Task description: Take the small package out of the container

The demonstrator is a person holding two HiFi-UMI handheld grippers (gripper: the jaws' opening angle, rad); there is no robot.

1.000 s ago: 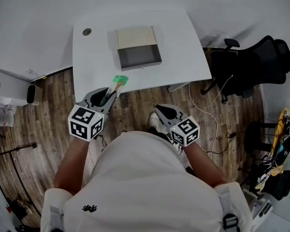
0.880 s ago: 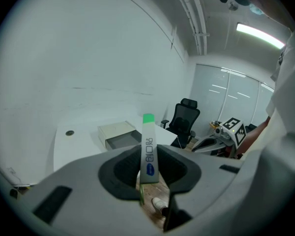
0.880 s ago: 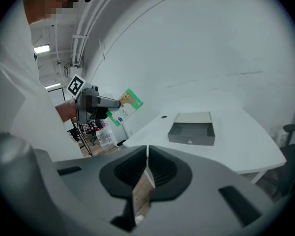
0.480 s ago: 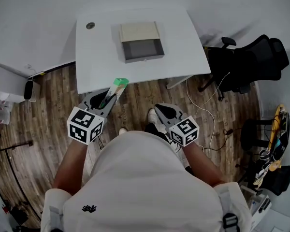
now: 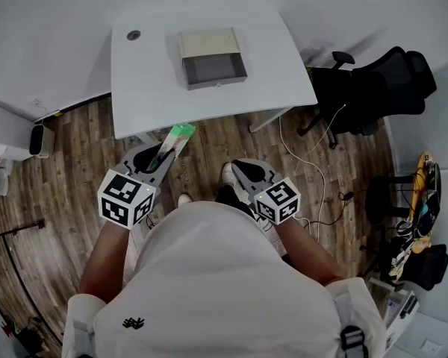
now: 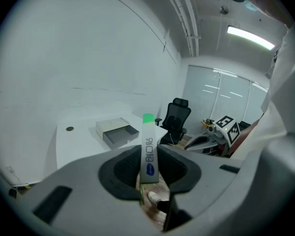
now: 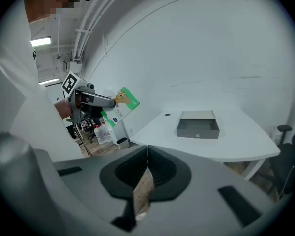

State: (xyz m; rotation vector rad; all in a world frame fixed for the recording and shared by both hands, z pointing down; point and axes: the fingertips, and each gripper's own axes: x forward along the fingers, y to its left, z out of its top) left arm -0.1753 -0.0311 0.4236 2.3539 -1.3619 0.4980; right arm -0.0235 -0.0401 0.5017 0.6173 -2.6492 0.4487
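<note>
The small package point(image 5: 176, 138), a flat white pouch with a green end, sticks out from my left gripper point(image 5: 166, 150), which is shut on its lower end. It hangs over the wooden floor, in front of the white table point(image 5: 145, 88). The left gripper view shows the package point(image 6: 148, 149) edge-on between the pads. The container point(image 5: 213, 62), a grey open drawer box, stands on the table, and nothing shows inside it. My right gripper point(image 5: 237, 168) is shut and empty, beside the person's body. The right gripper view shows the package point(image 7: 120, 106) and the container point(image 7: 197, 124).
A black office chair point(image 5: 373, 92) stands right of the table, with cables point(image 5: 313, 177) trailing on the floor below it. A small white unit point(image 5: 36, 140) sits by the wall at the left. The person's feet point(image 5: 228, 181) are under the grippers.
The table and container have receded towards the top of the view. Both grippers have drawn back from the table, and the package has gone from over its front edge to over the floor.
</note>
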